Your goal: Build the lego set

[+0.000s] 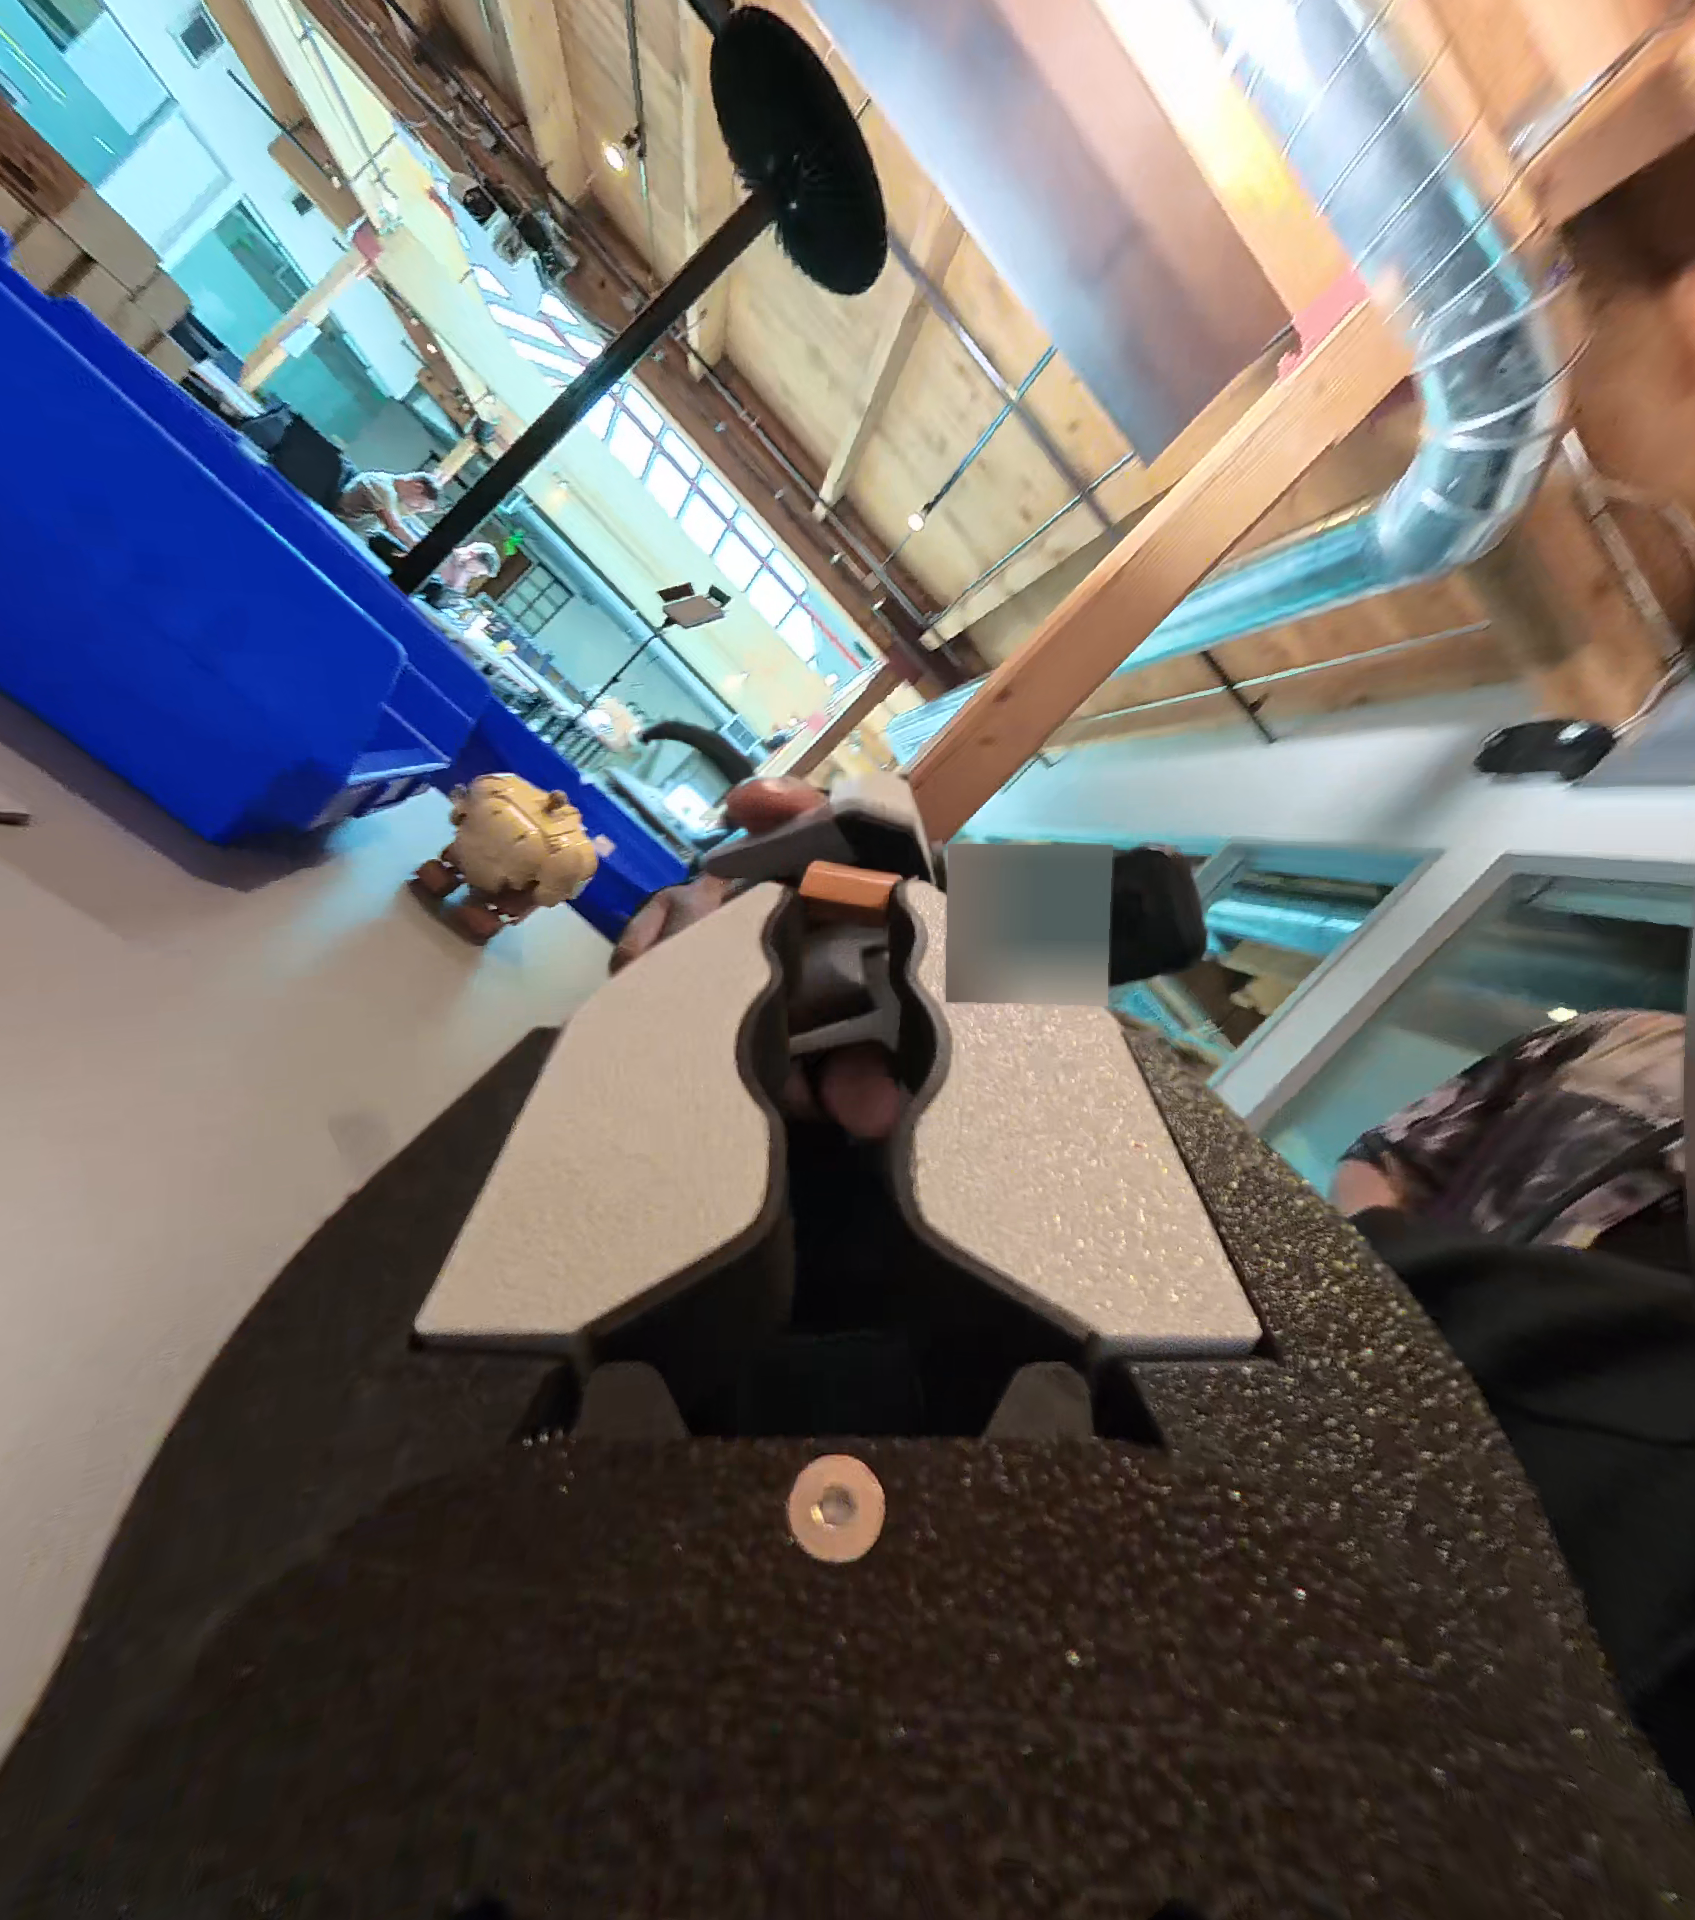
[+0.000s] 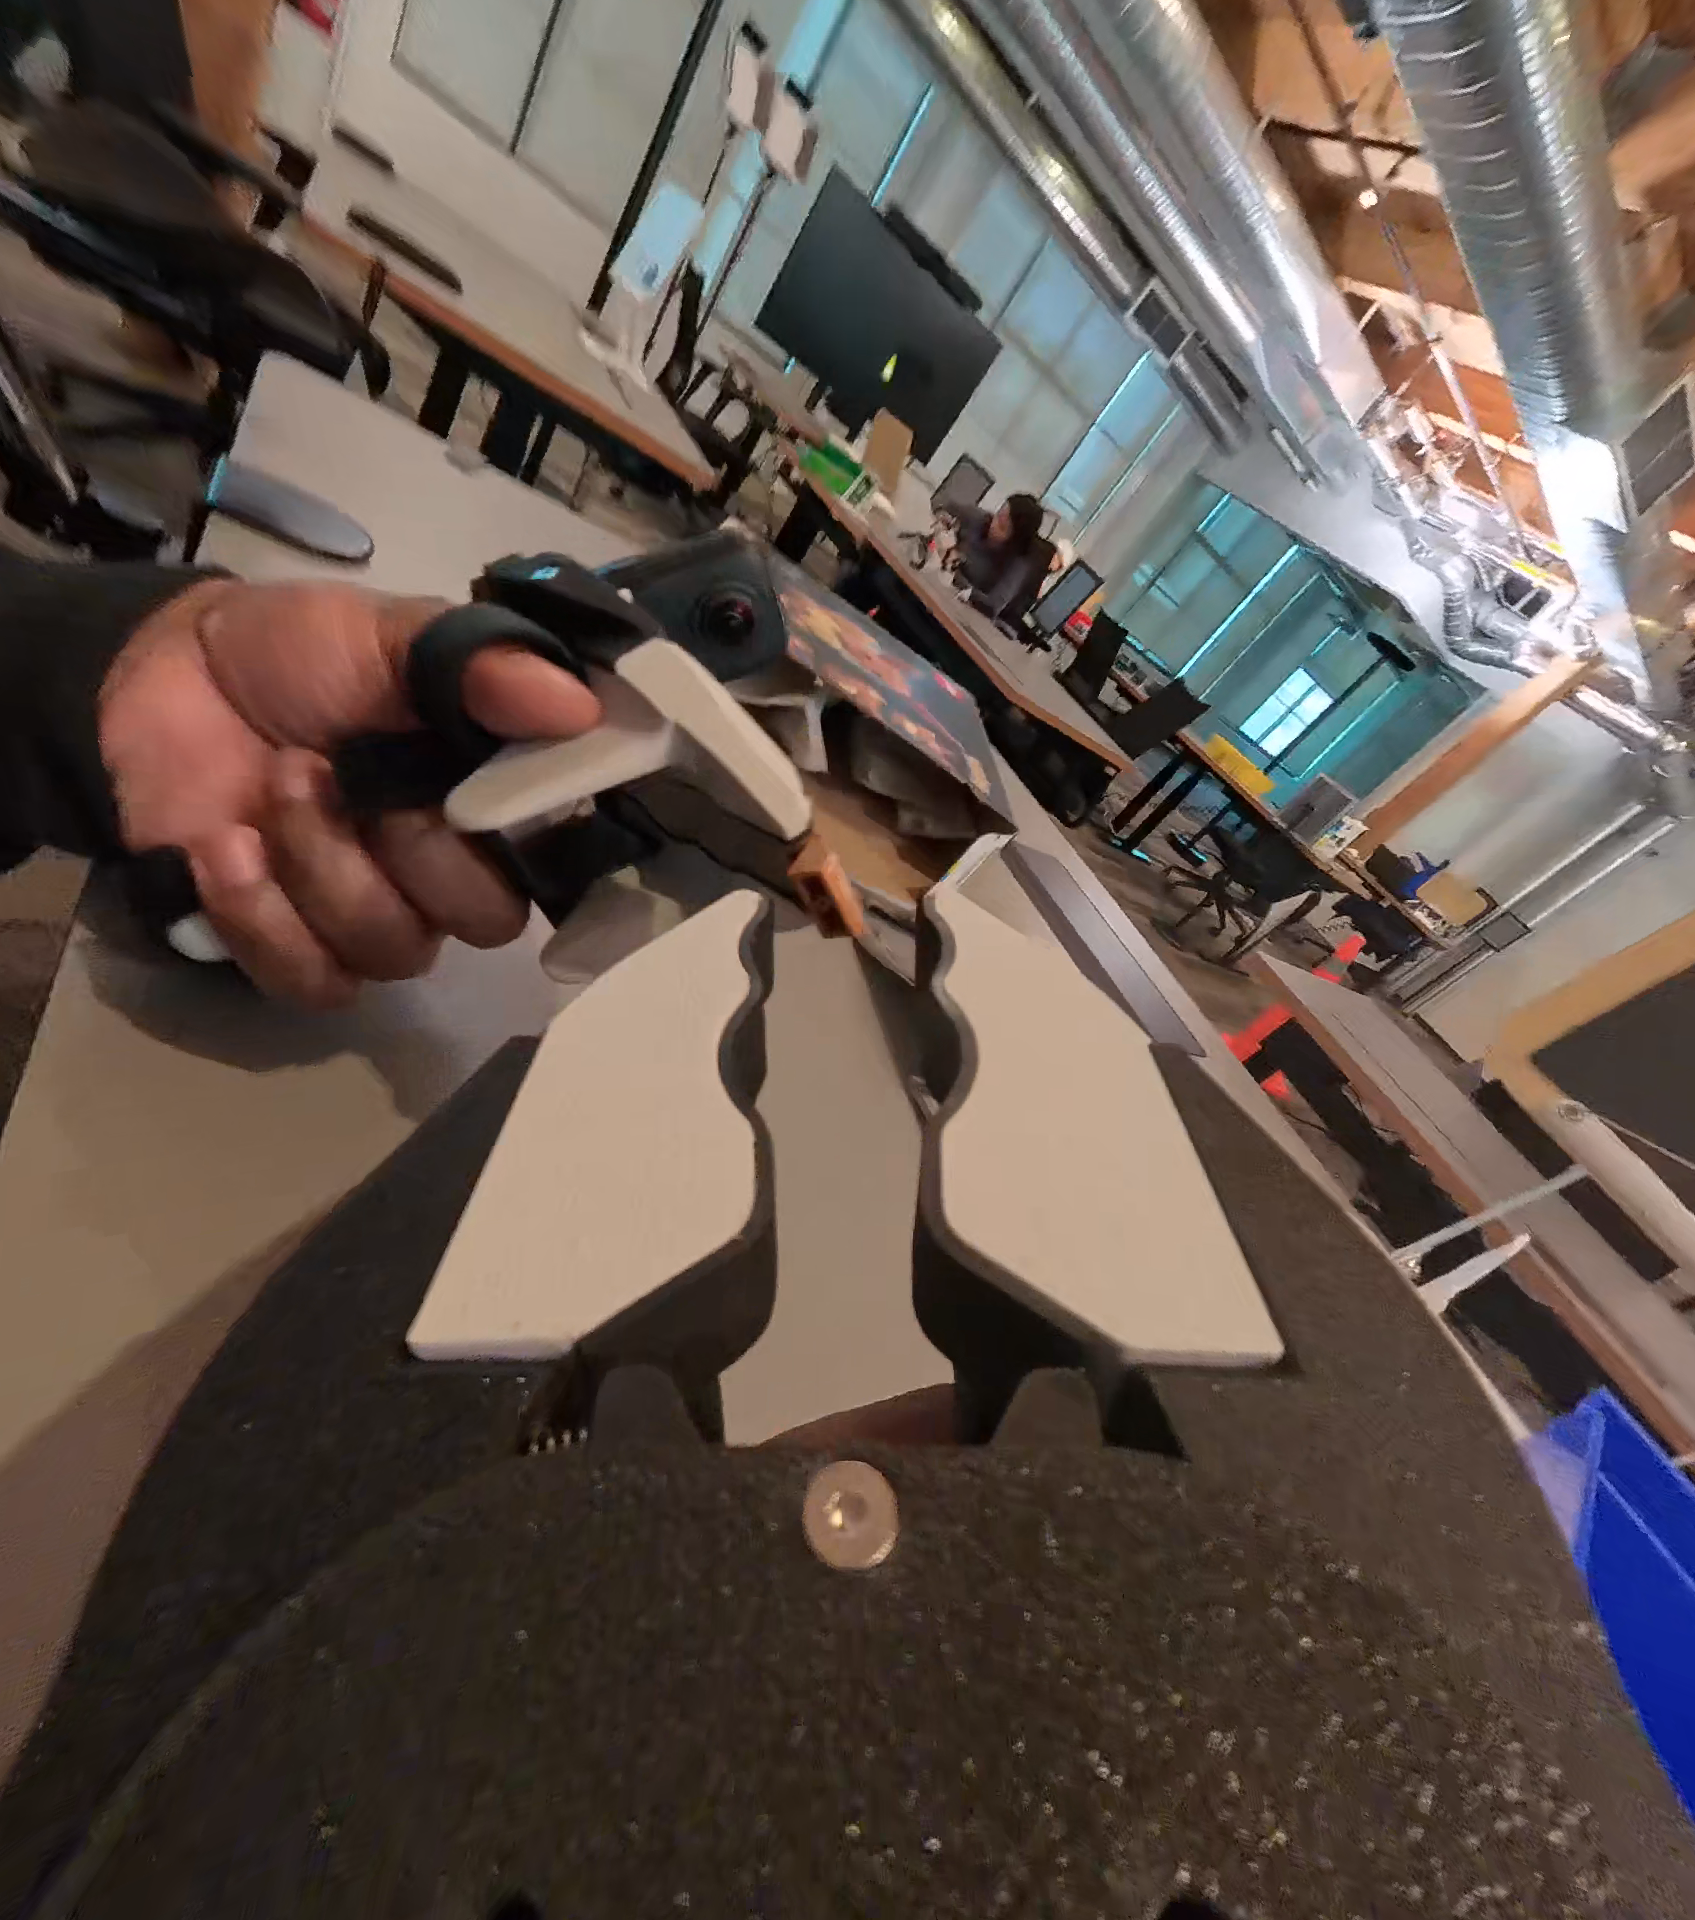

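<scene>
- Left wrist view: a small orange-brown block [image 1: 848, 891] is clamped at the fingertips of the left gripper [image 1: 845, 902], above the grey surface [image 1: 147, 1039].
- A cream toy figure [image 1: 521, 842] is seen standing on that surface beside a blue bin [image 1: 126, 582].
- Right wrist view: the right gripper [image 2: 848, 925] is held with fingers apart and nothing between them, just beside the block [image 2: 827, 888].
- An open cardboard box [image 2: 884, 769] lies beyond.

orange-brown block [image 1: 848, 891] | blue bin [image 1: 126, 582] | cream toy [image 1: 523, 840]
</scene>
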A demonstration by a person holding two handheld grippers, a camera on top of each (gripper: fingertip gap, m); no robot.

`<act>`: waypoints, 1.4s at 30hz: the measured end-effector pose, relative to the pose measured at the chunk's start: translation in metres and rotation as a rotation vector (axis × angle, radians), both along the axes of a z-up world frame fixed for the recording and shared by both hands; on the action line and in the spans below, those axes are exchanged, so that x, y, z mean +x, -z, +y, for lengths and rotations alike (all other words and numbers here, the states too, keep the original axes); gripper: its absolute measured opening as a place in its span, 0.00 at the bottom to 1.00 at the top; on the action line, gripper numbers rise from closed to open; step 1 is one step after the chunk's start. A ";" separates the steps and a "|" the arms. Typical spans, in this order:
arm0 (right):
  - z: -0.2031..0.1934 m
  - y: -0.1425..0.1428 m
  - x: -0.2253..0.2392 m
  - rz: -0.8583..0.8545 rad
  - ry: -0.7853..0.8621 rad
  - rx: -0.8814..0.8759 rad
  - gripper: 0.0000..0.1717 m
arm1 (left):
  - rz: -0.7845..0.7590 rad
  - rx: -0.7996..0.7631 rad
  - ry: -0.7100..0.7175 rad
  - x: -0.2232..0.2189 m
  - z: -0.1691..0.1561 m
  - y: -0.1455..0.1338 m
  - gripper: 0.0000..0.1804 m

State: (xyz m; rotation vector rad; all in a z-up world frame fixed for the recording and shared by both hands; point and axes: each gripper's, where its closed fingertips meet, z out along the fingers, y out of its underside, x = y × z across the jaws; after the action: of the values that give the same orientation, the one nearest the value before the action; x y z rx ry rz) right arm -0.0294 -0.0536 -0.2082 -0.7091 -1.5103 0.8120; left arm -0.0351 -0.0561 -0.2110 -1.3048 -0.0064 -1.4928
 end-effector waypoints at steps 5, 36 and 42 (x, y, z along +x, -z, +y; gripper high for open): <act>0.001 -0.004 -0.009 -0.008 0.019 0.037 0.08 | -0.142 -0.037 0.064 0.001 0.000 -0.004 0.08; -0.089 -0.005 0.010 -0.303 -0.690 -1.266 0.04 | 0.770 0.921 -0.218 0.017 -0.084 -0.012 0.12; -0.094 0.001 0.009 -0.347 -0.709 -1.261 0.04 | 0.792 0.960 -0.195 0.026 -0.088 -0.009 0.10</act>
State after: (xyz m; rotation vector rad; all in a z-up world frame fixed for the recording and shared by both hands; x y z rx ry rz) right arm -0.0200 -0.1478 -0.2088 -1.2617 -1.4369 2.3663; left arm -0.0089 -0.1444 -0.2019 -0.9457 0.9475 -0.5606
